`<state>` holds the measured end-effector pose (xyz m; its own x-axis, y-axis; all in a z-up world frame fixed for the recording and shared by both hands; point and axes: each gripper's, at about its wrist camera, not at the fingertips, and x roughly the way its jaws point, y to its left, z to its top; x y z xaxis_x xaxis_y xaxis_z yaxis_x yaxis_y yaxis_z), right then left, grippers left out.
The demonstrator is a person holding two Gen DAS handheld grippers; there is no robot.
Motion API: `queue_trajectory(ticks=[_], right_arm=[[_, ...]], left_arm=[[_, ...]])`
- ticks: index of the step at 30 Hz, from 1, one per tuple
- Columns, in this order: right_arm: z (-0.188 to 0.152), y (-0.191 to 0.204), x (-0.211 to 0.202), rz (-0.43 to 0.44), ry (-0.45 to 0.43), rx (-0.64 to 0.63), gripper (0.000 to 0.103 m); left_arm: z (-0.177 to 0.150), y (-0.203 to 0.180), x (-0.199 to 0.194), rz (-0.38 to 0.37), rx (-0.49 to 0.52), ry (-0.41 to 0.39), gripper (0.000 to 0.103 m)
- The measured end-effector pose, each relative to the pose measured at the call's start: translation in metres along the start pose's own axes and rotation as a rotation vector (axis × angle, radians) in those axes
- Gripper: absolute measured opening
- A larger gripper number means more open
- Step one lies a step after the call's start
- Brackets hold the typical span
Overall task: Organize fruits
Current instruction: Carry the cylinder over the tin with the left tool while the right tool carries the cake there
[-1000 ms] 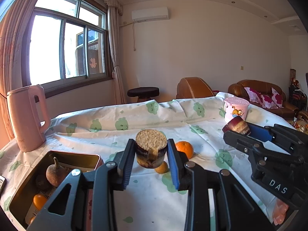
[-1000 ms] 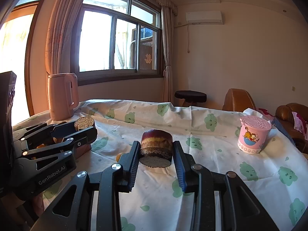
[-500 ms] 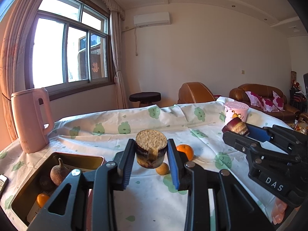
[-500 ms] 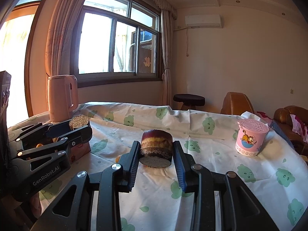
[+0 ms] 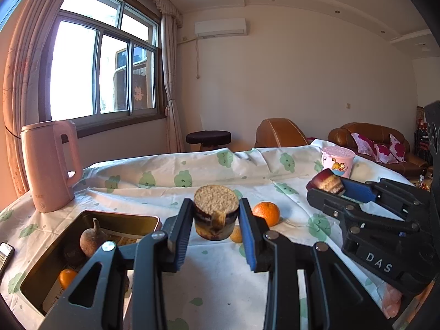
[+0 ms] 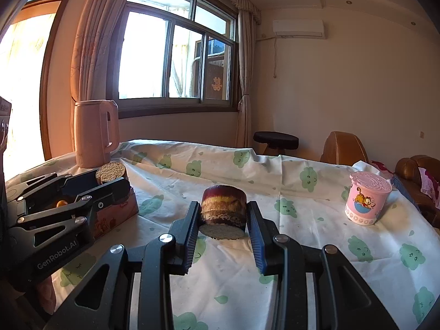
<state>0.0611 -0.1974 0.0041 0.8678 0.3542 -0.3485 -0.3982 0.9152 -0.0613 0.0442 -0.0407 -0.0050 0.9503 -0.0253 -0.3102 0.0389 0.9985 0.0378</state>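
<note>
My left gripper (image 5: 216,220) is shut on a short dark sugarcane piece (image 5: 216,214) with a pale cut top, held above the tablecloth. My right gripper (image 6: 222,217) is shut on a second sugarcane piece (image 6: 223,210), also held in the air. Each gripper shows in the other's view: the right one (image 5: 327,184) at right, the left one (image 6: 112,176) at left. A metal tin (image 5: 129,221) at lower left holds a brown pear-like fruit (image 5: 92,240) and a small orange (image 5: 66,277). An orange (image 5: 266,213) and a small yellow fruit (image 5: 236,234) lie on the cloth.
A pink kettle (image 5: 49,165) stands at the table's back left. A pink cartoon cup (image 6: 367,202) stands at the right. A phone (image 5: 5,253) lies at the left edge. A stool (image 5: 208,138) and brown sofas (image 5: 376,143) are beyond the table.
Both grippers keep their sugarcane pieces. The views tilted up a little, so the table sits slightly lower in frame; the grippers have barely moved relative to each other.
</note>
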Motion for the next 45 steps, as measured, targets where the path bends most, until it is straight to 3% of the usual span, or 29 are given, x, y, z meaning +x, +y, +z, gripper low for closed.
queue_trajectory(ticks=[25, 45], right_arm=[[0.034, 0.070, 0.015, 0.132, 0.002, -0.083, 0.036], [0.033, 0.138, 0.039, 0.276, 0.063, -0.143, 0.036]], left_arm=[[-0.004, 0.068, -0.022, 0.079, -0.067, 0.023, 0.035], [-0.019, 0.129, -0.023, 0.177, -0.136, 0.101, 0.035]])
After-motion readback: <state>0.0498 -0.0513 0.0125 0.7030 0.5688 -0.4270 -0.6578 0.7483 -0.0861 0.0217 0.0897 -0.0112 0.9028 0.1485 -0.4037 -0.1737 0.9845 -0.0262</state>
